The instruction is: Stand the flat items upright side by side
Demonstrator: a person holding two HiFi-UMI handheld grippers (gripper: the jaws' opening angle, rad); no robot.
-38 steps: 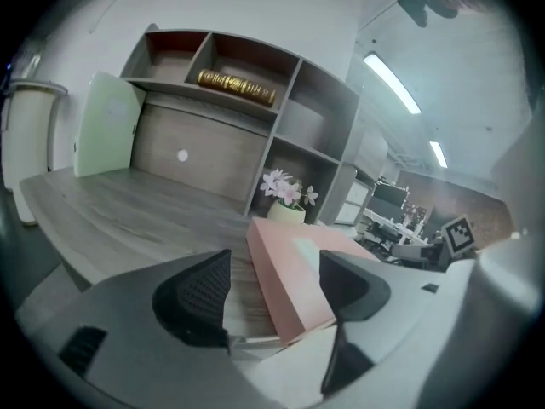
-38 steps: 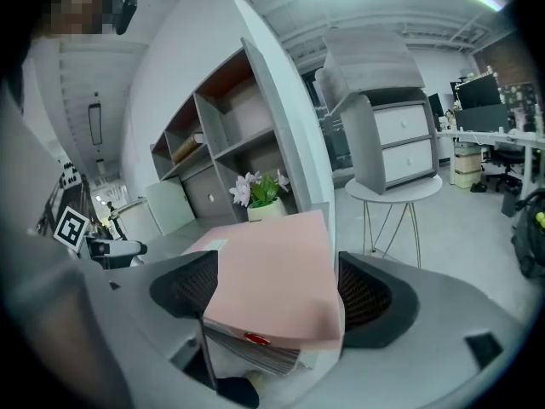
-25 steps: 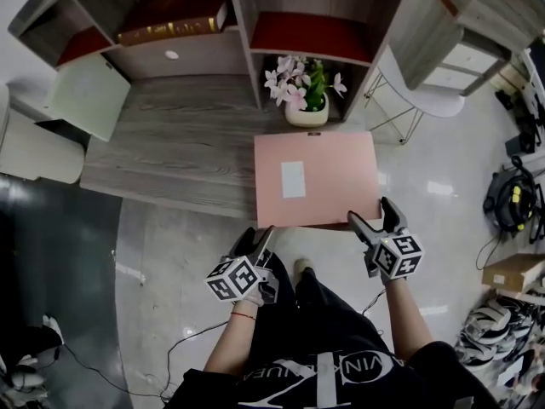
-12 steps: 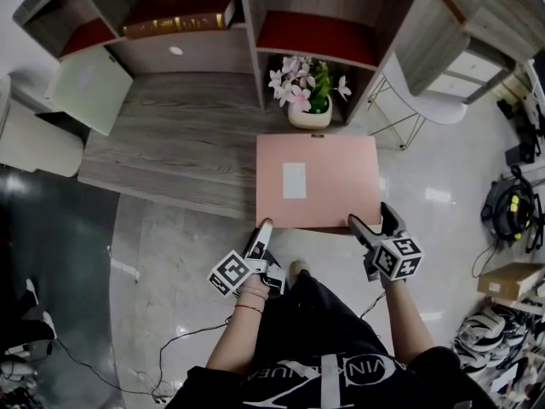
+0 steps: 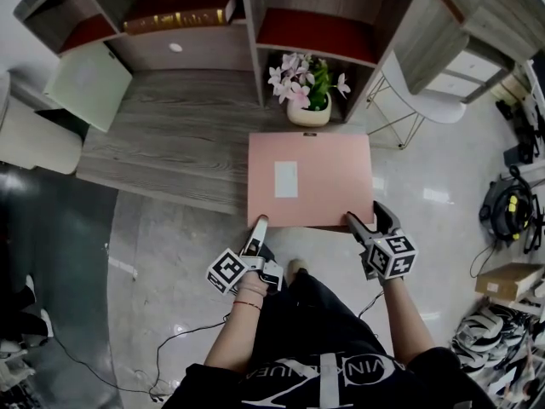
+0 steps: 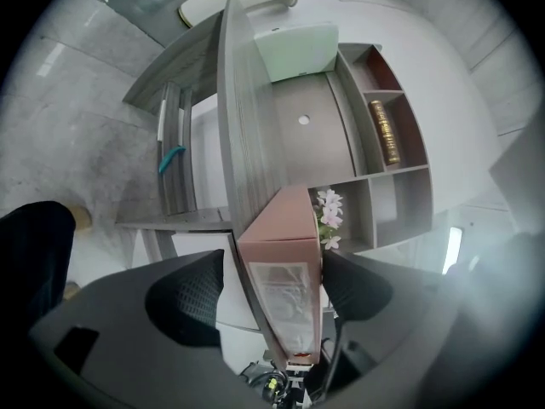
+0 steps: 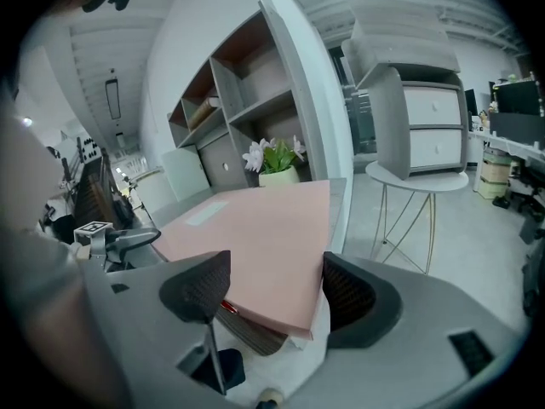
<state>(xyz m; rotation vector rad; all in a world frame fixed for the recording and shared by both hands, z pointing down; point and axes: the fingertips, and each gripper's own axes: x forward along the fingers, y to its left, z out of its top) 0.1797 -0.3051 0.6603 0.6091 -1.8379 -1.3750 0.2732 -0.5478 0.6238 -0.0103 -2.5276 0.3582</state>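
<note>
A flat pink box file with a white label lies on the grey wooden desk, its near edge at the desk's front. My left gripper is at its near-left corner; in the left gripper view the file's spine sits between the wide-open jaws, with a gap showing at the left pad. My right gripper is at the near-right corner. Its jaws are closing, and the file's corner lies between them.
A potted pink flower stands just behind the file. A pale green flat item lies at the desk's left end. The shelf above holds a gold-edged book and red flat items. A white side table stands to the right.
The left gripper came forward from near my body to the file's near-left corner. The file and the right gripper shifted slightly left, and the right jaws narrowed.
</note>
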